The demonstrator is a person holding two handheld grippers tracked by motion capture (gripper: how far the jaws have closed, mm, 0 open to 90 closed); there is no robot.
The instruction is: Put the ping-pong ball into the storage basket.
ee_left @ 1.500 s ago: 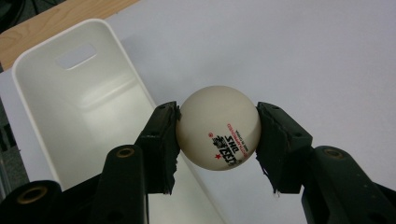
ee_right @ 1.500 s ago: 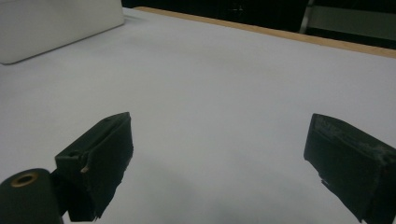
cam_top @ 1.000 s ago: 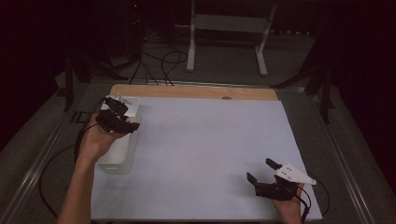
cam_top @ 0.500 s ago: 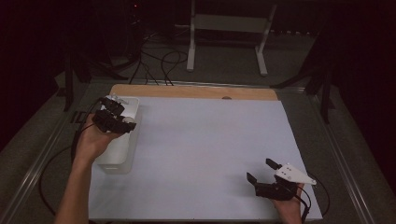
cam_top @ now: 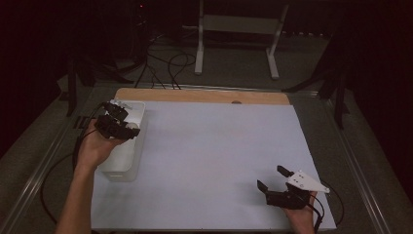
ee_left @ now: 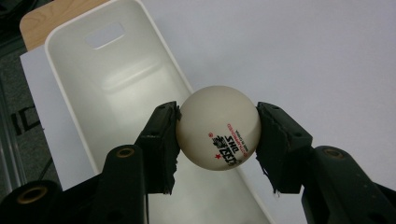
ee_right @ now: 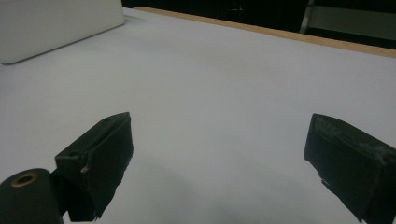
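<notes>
A white table-tennis ball point(ee_left: 218, 127) with red and black print is clamped between the two black jaws of my left gripper point(ee_left: 217, 140). It hangs over the right rim of a long white bin point(ee_left: 107, 88). From above, that left gripper point(cam_top: 127, 130) sits over the bin point(cam_top: 121, 161) at the table's left side. My right gripper point(cam_top: 273, 179) rests low near the front right of the white sheet, jaws wide apart with nothing between them point(ee_right: 219, 158).
A white sheet point(cam_top: 214, 146) covers most of the table, with a wooden strip point(cam_top: 204, 95) along the far edge. Cables and a metal stand point(cam_top: 234, 29) lie on the dark floor beyond. The bin's side point(ee_right: 56, 23) appears far left in the right gripper view.
My left hand has drifted slightly back and left over the bin, holding the ball throughout. The right gripper has stayed in place.
</notes>
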